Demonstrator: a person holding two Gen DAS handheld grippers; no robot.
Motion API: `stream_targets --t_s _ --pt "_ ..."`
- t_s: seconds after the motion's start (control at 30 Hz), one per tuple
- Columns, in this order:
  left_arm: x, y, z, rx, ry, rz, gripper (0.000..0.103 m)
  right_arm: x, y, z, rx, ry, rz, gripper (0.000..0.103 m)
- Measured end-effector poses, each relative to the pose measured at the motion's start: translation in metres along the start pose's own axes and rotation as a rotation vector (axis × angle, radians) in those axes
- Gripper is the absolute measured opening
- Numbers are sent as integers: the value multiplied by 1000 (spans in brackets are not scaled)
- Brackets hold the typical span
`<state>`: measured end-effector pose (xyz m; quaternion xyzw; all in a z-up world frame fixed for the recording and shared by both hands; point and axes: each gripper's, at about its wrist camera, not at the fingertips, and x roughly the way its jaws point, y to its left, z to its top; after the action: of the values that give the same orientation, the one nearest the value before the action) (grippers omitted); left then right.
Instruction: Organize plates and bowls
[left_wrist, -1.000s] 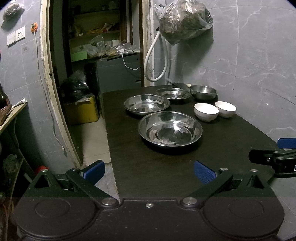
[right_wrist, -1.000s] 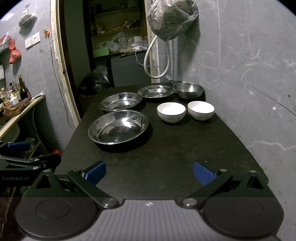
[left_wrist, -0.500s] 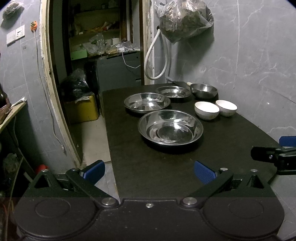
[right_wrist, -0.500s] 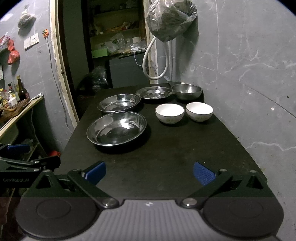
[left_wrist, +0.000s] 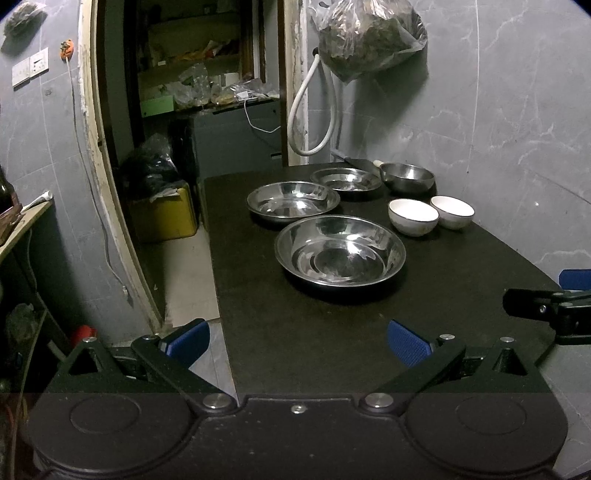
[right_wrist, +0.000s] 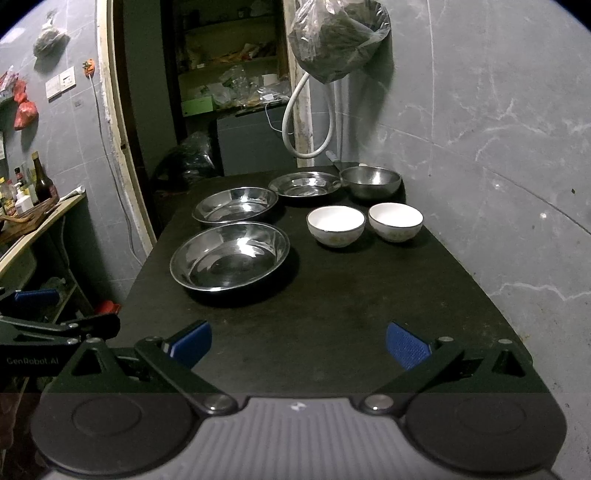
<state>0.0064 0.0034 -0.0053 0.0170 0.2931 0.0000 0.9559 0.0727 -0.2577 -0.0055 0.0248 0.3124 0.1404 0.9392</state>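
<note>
On a black table (left_wrist: 461, 284) stand three steel plates: a large near one (left_wrist: 340, 254) (right_wrist: 229, 255), a middle one (left_wrist: 293, 201) (right_wrist: 235, 205) and a small far one (left_wrist: 345, 180) (right_wrist: 304, 184). Beside them are a steel bowl (left_wrist: 406, 176) (right_wrist: 370, 181) and two white bowls, one on the left (left_wrist: 413, 216) (right_wrist: 335, 224) and one on the right (left_wrist: 451, 211) (right_wrist: 395, 220). My left gripper (left_wrist: 297, 338) is open and empty over the table's near left edge. My right gripper (right_wrist: 298, 343) is open and empty over the near edge.
A grey marble wall (right_wrist: 498, 147) runs along the table's right side. A plastic bag (left_wrist: 369, 35) and a white hose (left_wrist: 310, 122) hang above the far end. A doorway with shelves (left_wrist: 207, 92) and a yellow box (left_wrist: 164, 216) lie to the left.
Both grippers have drifted slightly; the dishes have not moved and both grippers stay open.
</note>
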Motion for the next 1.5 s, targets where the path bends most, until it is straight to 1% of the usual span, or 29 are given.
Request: stream_targets --t_s 0.57,0.9,1.1,1.27,1.4,1.5 --pt "5 0 1 -2 14 4 102 3 -3 1 1 5 -2 103" --pt "14 -1 3 -2 39 6 102 12 -6 2 3 21 -3 103" --pt "28 -1 9 -15 62 34 102 25 -13 10 7 25 9 103" --pt "47 8 25 -81 83 90 102 46 -21 28 -22 17 38 103" --pt "70 20 51 -142 104 145 102 69 -33 54 -43 12 77 103" --pt "90 31 73 -168 103 172 102 87 -37 75 -58 0 115 103"
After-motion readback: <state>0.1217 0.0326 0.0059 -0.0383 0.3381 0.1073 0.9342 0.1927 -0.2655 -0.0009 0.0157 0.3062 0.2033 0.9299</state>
